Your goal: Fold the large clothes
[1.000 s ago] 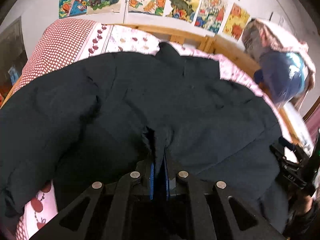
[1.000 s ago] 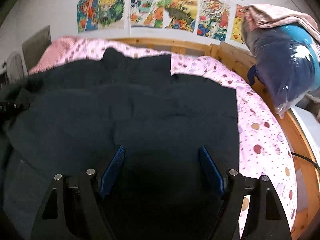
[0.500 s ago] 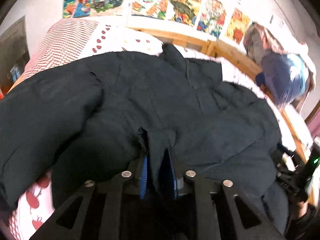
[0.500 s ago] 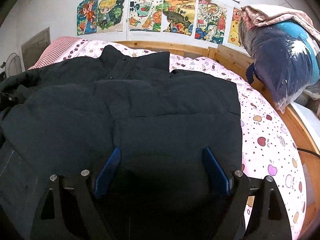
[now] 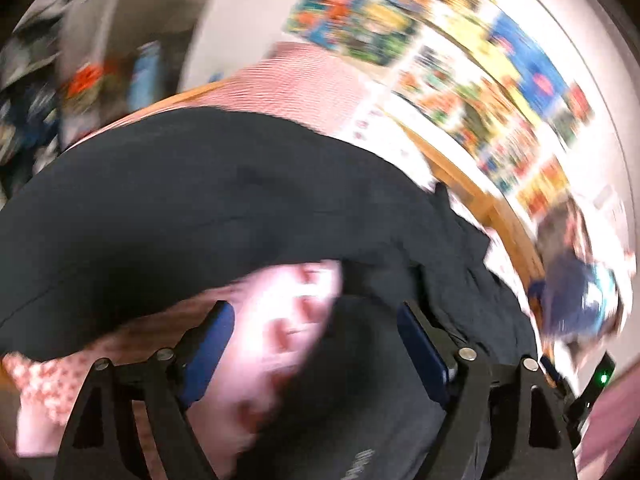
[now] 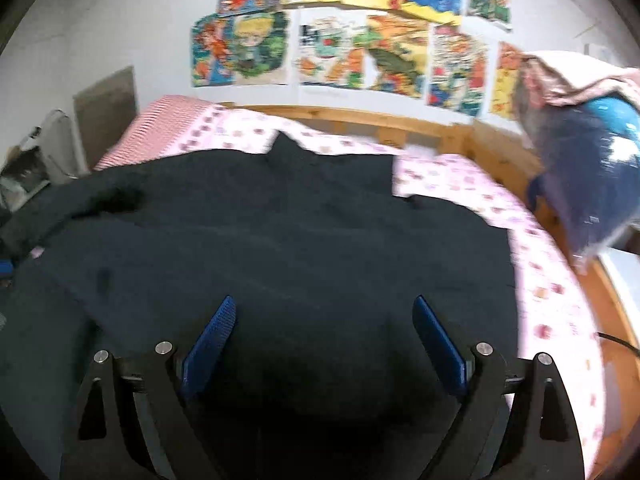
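Observation:
A large dark padded jacket [image 6: 280, 240] lies spread over the pink dotted bed sheet [image 6: 552, 292], collar toward the headboard. In the blurred left wrist view the jacket [image 5: 200, 200] arches across the frame with a strip of sheet [image 5: 288, 320] showing beneath it. My left gripper [image 5: 316, 316] is open, its blue pads wide apart with nothing between them, low over the jacket's near edge. My right gripper [image 6: 324, 312] is also open, hovering over the jacket's lower middle, holding nothing.
A wooden headboard [image 6: 360, 120] runs behind the bed, with colourful posters [image 6: 340, 44] on the wall above. A plastic-wrapped blue bundle [image 6: 588, 176] sits at the right on the bed frame. A red-checked pillow [image 6: 160, 128] lies at the far left corner.
My left gripper, shut on a fold of the jacket before, has opened, let it go and swung left quickly. The right gripper stayed open and rose slightly.

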Tool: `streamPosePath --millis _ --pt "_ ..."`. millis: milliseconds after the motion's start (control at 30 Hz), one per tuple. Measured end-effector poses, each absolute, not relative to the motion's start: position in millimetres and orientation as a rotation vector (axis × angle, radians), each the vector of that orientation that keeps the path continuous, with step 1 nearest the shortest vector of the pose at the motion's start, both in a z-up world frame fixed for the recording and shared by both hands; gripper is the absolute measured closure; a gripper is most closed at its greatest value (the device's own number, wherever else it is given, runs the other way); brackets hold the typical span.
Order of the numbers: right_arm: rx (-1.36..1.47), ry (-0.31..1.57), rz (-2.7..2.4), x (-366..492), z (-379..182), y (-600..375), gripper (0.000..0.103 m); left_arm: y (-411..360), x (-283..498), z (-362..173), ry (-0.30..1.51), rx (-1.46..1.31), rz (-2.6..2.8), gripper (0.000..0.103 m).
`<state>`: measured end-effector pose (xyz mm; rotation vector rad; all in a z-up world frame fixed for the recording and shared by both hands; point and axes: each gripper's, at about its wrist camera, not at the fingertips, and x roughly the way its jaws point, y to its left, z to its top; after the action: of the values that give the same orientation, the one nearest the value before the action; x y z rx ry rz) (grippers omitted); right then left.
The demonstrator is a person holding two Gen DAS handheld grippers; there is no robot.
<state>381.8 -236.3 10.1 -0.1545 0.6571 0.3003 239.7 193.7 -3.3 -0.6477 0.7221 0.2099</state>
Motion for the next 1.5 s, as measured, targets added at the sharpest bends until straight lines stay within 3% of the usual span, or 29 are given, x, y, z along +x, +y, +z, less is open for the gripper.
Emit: streamPosePath --millis 433,467,500,700,800,1100,1300,1500 --pt "-0.262 0.722 0.432 438 -8 -75 0.016 277 202 -53 0.545 -1.017 0.396 0.02" --pt "-0.274 0.737 0.432 442 -14 -66 0.016 282 199 -56 0.532 -1.03 0.419 0.024" --pt "-0.286 0.745 0.43 442 -18 -61 0.016 286 196 -58 0.523 -1.035 0.44 0.037" --pt "-0.306 0.781 0.444 435 -51 -50 0.014 296 196 -53 0.482 -0.961 0.52 0.079" --pt "-0.257 0.792 0.464 434 -50 -58 0.014 300 201 -30 0.45 -0.869 0.537 0.089" --pt "-0.088 0.768 0.515 418 -14 -116 0.014 293 230 93 0.346 -0.555 0.407 0.092" --pt "-0.081 0.745 0.484 408 5 -157 0.014 230 257 158 0.286 -0.359 0.264 0.092" --pt "-0.076 0.7 0.444 403 25 -200 0.014 160 281 190 0.265 -0.255 0.11 0.092"
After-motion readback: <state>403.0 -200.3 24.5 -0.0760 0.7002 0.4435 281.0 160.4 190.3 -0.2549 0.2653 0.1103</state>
